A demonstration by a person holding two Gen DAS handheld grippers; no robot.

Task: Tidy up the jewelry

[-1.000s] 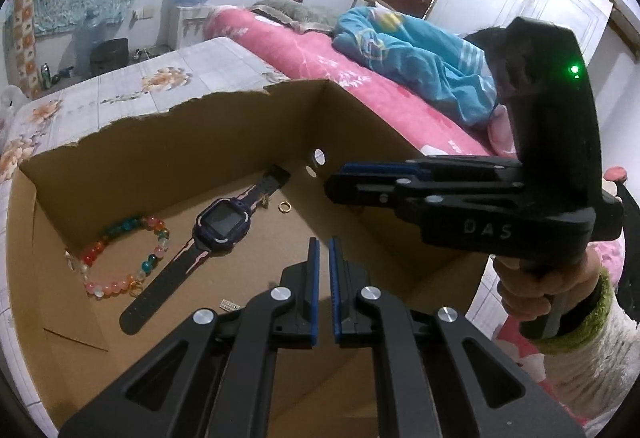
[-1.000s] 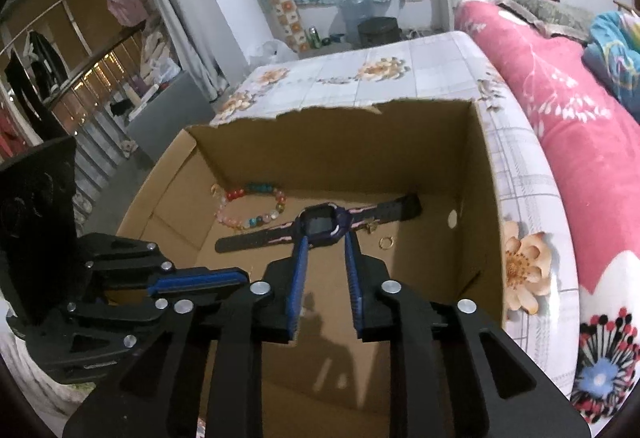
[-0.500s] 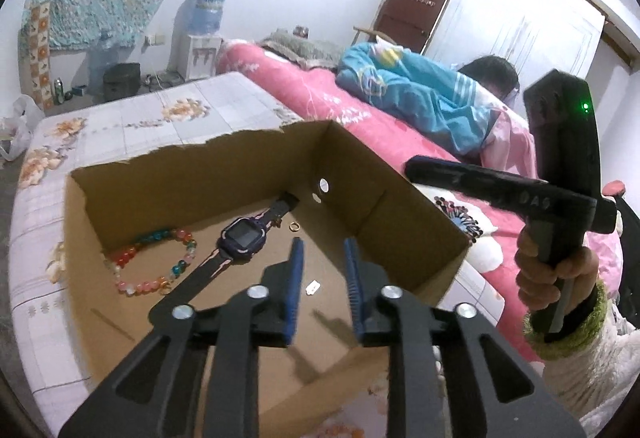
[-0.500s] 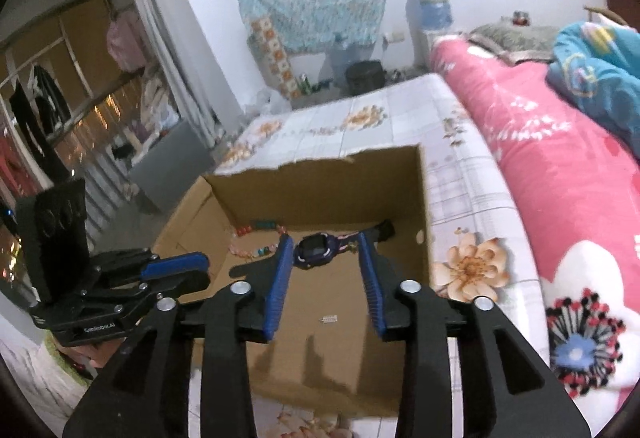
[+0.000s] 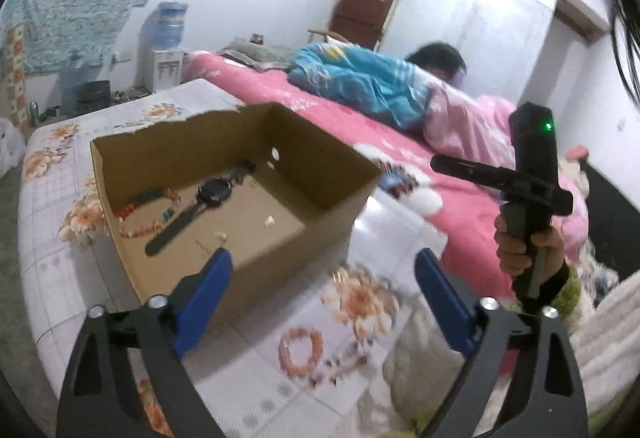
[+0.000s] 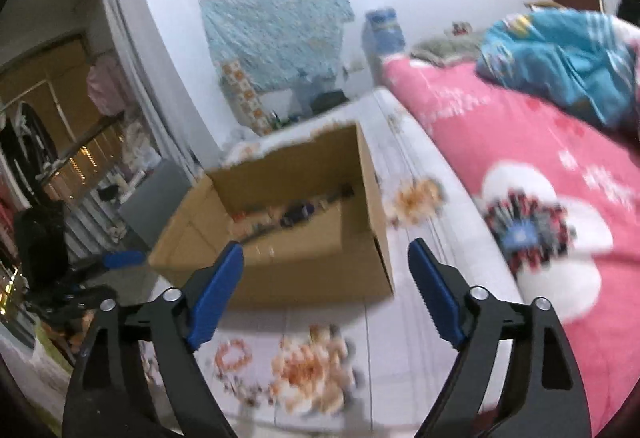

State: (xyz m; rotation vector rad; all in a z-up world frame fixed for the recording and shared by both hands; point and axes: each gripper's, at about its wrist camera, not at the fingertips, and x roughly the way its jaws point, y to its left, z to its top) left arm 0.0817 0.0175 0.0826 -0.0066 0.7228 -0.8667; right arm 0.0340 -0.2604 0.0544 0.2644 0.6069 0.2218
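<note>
Now left gripper [image 5: 322,284], right gripper [image 6: 326,266] both opening, empty; watch [image 5: 214,191] in box [image 5: 280,238].

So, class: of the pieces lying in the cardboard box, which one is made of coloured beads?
The bead bracelet, a loop of red, green and pale beads near the box's left wall. The watch beside it is dark, with a long strap.

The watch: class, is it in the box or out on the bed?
In the box. The left wrist view shows the watch lying flat on the floor of the box, beside the bead bracelet.
</note>
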